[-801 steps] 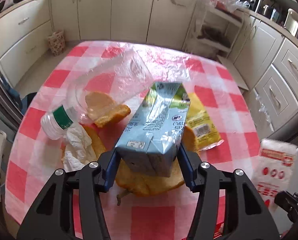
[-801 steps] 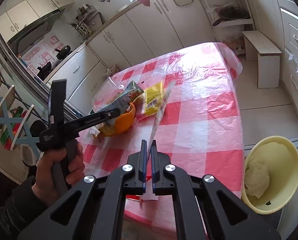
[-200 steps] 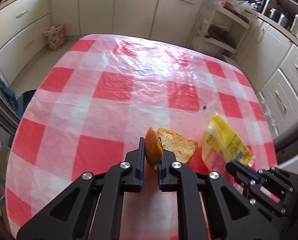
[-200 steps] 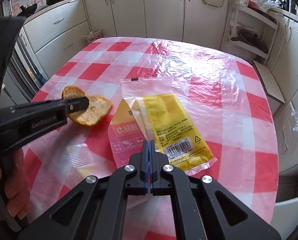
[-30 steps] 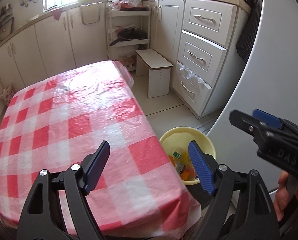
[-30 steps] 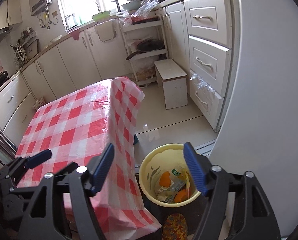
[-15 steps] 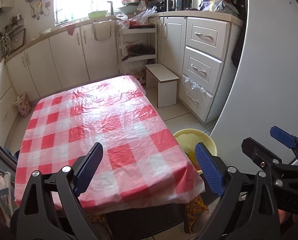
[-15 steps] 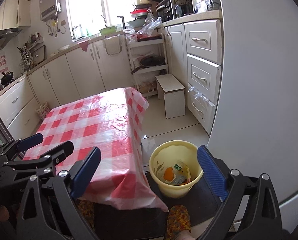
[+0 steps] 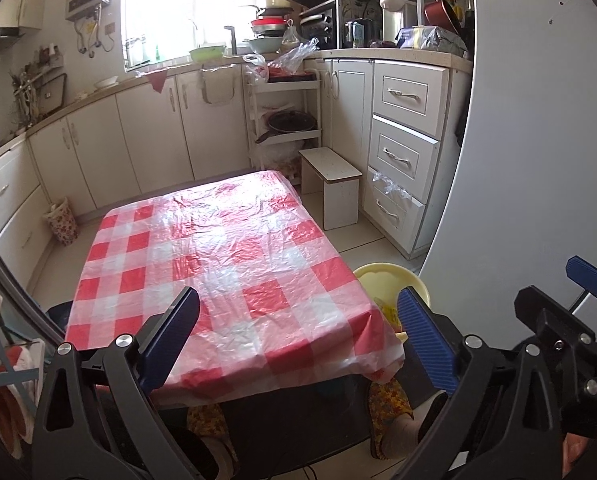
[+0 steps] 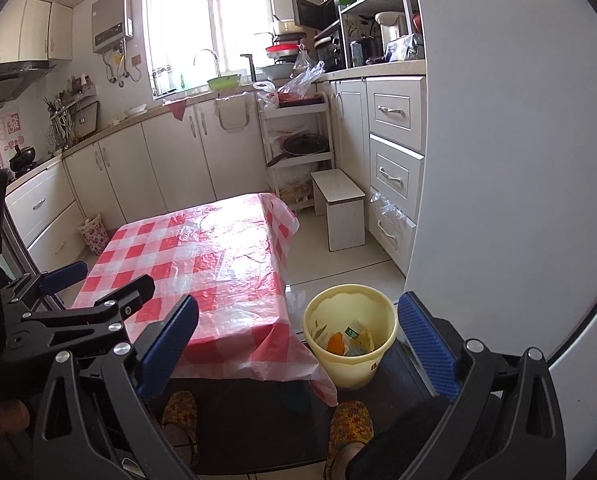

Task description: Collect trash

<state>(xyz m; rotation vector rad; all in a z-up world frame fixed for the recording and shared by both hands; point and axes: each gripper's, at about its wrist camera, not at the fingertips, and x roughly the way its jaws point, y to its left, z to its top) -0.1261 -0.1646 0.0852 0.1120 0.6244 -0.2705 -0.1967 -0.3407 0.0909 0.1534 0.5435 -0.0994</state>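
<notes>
The yellow trash bin (image 10: 350, 368) stands on the floor by the table's near right corner. An orange peel (image 10: 334, 342) and a crumpled carton (image 10: 358, 338) lie inside it. My right gripper (image 10: 298, 320) hangs wide open above and short of the bin, nothing between its fingers. My left gripper (image 9: 298, 320) hovers high before the red-checked table (image 9: 226, 264); its jaws are opening and hold nothing. The bin (image 9: 382, 276) peeks out past the cloth's edge. Each gripper shows in the other's view: the right gripper (image 9: 558, 288), the left gripper (image 10: 116, 274).
A white stool (image 10: 340, 200) and a drawer cabinet (image 10: 394, 176) stand beyond the bin, and a white fridge wall (image 10: 518, 160) fills the right. The person's patterned slippers (image 10: 350, 420) rest on a dark mat under the table's near edge. A small floral basket (image 9: 62, 224) sits far left.
Both grippers have pulled back and risen away from the bin and table, so the whole table and more of the kitchen show. Both pairs of jaws have spread wider.
</notes>
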